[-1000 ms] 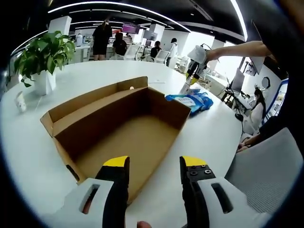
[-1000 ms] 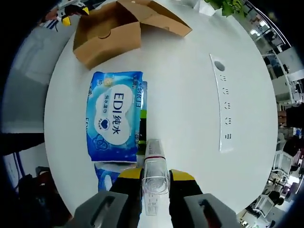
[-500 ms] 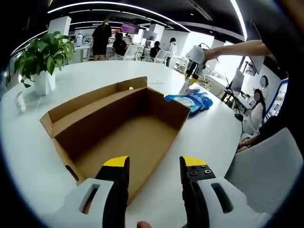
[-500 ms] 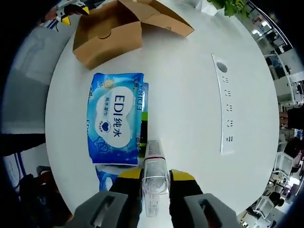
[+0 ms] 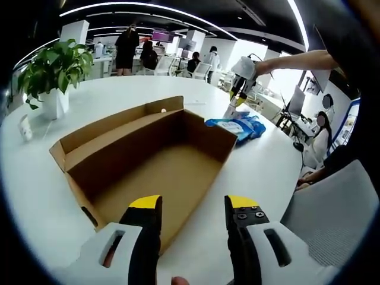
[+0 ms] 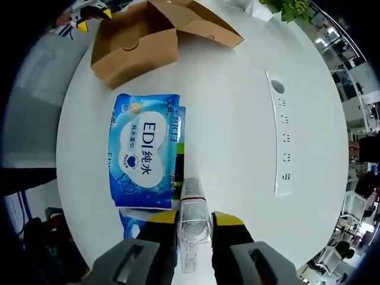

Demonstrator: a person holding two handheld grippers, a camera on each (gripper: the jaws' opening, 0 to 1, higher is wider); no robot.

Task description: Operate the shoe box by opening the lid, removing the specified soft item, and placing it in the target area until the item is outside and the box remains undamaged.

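- The white table bears everything, with a potted plant at its far left edge in the left gripper view.
- The shoe box lies open and empty on the table, its long axis running from near the left gripper away toward the far left; its lid flap stands along the far long side.
- In the right gripper view the box sits at the top, well apart from the gripper.
- The blue wipes pack, the soft item, lies flat on the table outside the box, long axis running toward the box, label up. In the left gripper view it rests just beyond the box's right end.
- The left gripper hovers over the box's near end, jaws parted with nothing between them.
- The right gripper points down at the table, jaws closed on a clear tube whose long axis runs forward along the jaws, its tip close to the pack's near edge.
- The person's bare forearm reaches out level, carrying that gripper above the pack.
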